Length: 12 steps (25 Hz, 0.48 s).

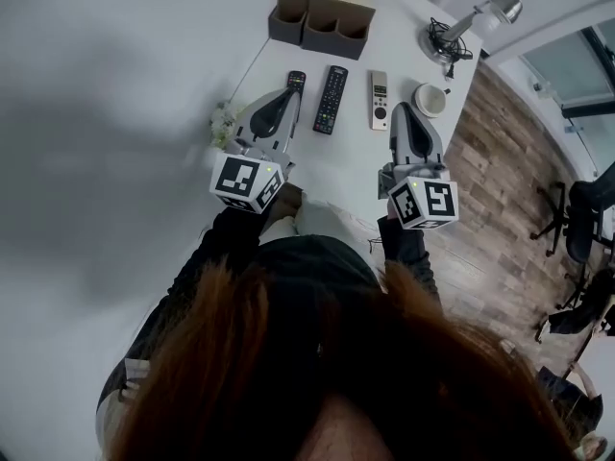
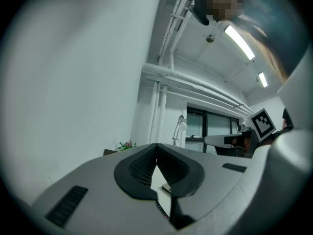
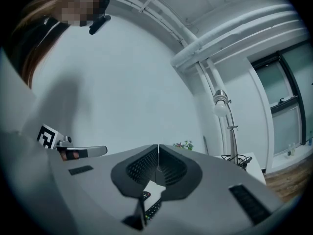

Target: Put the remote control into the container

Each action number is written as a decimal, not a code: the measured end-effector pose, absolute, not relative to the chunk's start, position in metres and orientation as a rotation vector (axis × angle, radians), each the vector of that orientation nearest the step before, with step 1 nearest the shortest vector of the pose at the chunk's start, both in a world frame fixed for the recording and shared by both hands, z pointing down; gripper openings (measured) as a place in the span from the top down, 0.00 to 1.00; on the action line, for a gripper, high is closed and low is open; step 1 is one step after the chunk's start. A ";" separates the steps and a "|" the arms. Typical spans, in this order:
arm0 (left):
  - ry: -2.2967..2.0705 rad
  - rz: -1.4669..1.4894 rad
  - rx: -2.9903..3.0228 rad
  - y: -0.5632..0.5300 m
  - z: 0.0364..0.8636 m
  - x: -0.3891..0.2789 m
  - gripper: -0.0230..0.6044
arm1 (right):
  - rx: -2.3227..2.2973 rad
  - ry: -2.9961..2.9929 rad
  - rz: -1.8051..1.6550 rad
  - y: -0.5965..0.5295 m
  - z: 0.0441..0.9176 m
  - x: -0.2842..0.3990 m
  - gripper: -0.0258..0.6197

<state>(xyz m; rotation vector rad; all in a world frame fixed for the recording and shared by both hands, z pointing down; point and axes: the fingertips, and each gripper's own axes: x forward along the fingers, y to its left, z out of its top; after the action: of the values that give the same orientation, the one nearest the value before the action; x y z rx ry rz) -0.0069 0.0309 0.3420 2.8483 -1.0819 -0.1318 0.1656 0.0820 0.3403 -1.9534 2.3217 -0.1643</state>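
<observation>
I'm hovering both over the surface's (image 1: 346,166) near edge: left gripper (image 1: 290,94) fingers (image 2: 139,166) pressing together, gripping nothing; right gripper (image 1: 403,111) fingers (image 3: 174,168) likewise, touching nothing.

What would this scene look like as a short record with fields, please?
Surface: white table
Remotes: small black remote, long black remote, white remote, lying side by side on the table
Container: brown container, at the table's far edge
Left claw: shut, empty
Right claw: shut, empty
Also: mug, desk lamp
</observation>
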 end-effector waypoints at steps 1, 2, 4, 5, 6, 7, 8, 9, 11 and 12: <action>-1.079 -0.130 2.850 0.026 0.342 -0.001 0.95 | -1.949 2.323 -0.164 0.077 0.339 0.169 0.93; -1.079 -0.128 2.851 0.022 0.342 0.004 0.95 | -1.945 2.325 -0.165 0.073 0.338 0.172 0.93; -1.084 -0.126 2.851 0.013 0.341 0.012 0.95 | -1.935 2.333 -0.166 0.064 0.336 0.177 0.93; -1.089 -0.126 2.849 0.008 0.340 0.016 0.95 | -1.930 2.337 -0.170 0.061 0.336 0.179 0.93; -1.094 -0.126 2.846 0.004 0.340 0.019 0.95 | -1.927 2.339 -0.177 0.058 0.336 0.181 0.93; -1.096 -0.125 2.843 0.001 0.340 0.022 0.95 | -1.925 2.341 -0.184 0.055 0.336 0.184 0.93; -1.099 -0.124 2.842 -0.002 0.340 0.024 0.95 | -1.926 2.344 -0.188 0.053 0.337 0.186 0.93; -1.102 -0.125 2.842 -0.005 0.340 0.026 0.95 | -1.928 2.347 -0.191 0.051 0.338 0.188 0.93; -1.108 -0.129 2.840 -0.012 0.339 0.029 0.95 | -1.939 2.345 -0.201 0.046 0.341 0.193 0.93; -1.110 -0.131 2.841 -0.015 0.339 0.030 0.95 | -1.946 2.339 -0.210 0.044 0.342 0.195 0.93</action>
<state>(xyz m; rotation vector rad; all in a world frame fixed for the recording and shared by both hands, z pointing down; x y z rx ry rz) 0.0303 -0.0150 0.3389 2.8407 -1.1098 -0.1307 0.1954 0.0443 0.3422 -1.9464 2.3394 -0.2103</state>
